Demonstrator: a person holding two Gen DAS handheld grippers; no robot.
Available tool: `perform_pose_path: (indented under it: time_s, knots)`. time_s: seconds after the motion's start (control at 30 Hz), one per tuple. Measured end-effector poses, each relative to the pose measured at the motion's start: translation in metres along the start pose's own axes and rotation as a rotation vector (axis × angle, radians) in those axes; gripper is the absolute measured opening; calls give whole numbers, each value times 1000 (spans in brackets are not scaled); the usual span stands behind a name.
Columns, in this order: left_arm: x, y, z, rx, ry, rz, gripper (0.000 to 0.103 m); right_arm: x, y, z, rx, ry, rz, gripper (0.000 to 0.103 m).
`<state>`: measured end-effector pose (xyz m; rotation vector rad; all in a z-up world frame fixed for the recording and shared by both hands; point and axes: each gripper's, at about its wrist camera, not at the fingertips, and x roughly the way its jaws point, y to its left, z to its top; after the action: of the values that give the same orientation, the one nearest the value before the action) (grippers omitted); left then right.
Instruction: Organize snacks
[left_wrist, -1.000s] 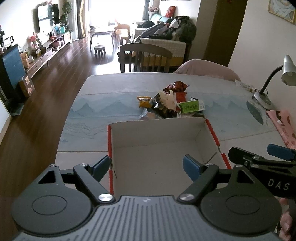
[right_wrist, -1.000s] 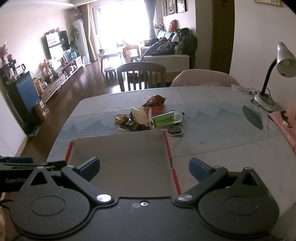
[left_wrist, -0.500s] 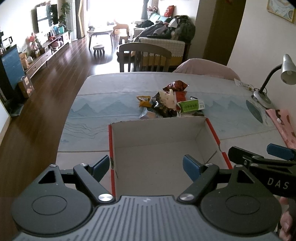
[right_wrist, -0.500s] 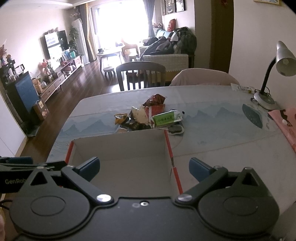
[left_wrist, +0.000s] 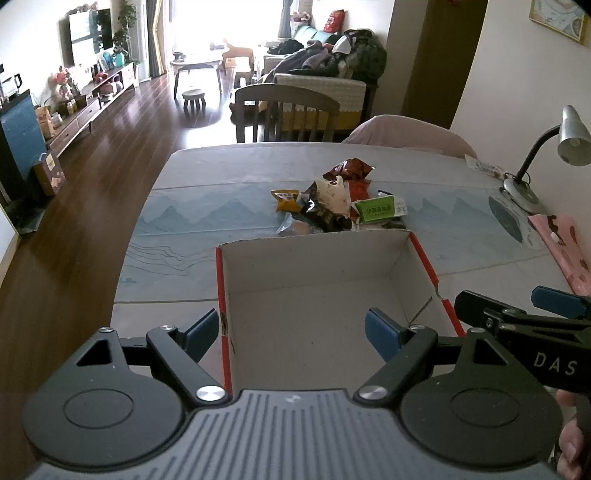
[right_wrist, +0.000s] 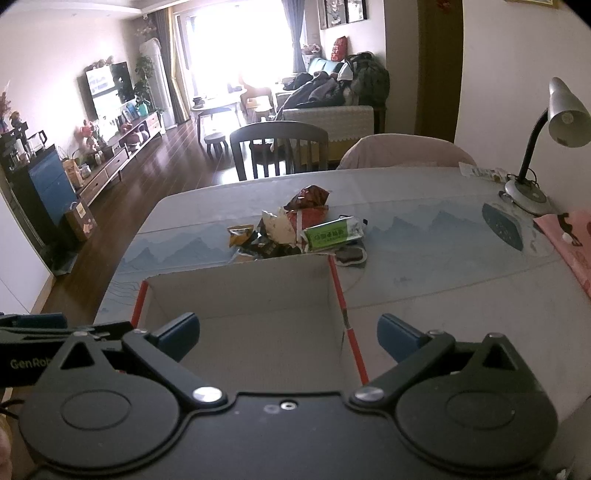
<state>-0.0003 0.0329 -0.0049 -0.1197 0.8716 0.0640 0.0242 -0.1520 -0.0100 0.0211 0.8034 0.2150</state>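
The right gripper (left_wrist: 546, 332) carried the letters "DAS"; the left gripper (right_wrist: 44, 343) carried "GenRob", cut off.

Left claw (left_wrist: 291, 330): spread wide, empty, over open box (left_wrist: 399, 258); snack packets (left_wrist: 340, 201) heaped beyond it on desk (left_wrist: 221, 184).

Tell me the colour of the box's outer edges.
Red edges on the box, white inside; clearest in the left wrist view.

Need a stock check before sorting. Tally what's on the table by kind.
Snack packets in the pile: about 7, overlapping, so not exact
Cardboard box: 1
Desk lamp: 1
Pink cloth: 1
Total: about 10
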Motion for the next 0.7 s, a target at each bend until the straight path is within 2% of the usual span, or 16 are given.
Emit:
perform_pose_path:
  time_s: [0.7]
  knots:
    - [-3, 8, -2, 21, -2, -23, 86, -3, 5, -4, 28, -3, -23, 103]
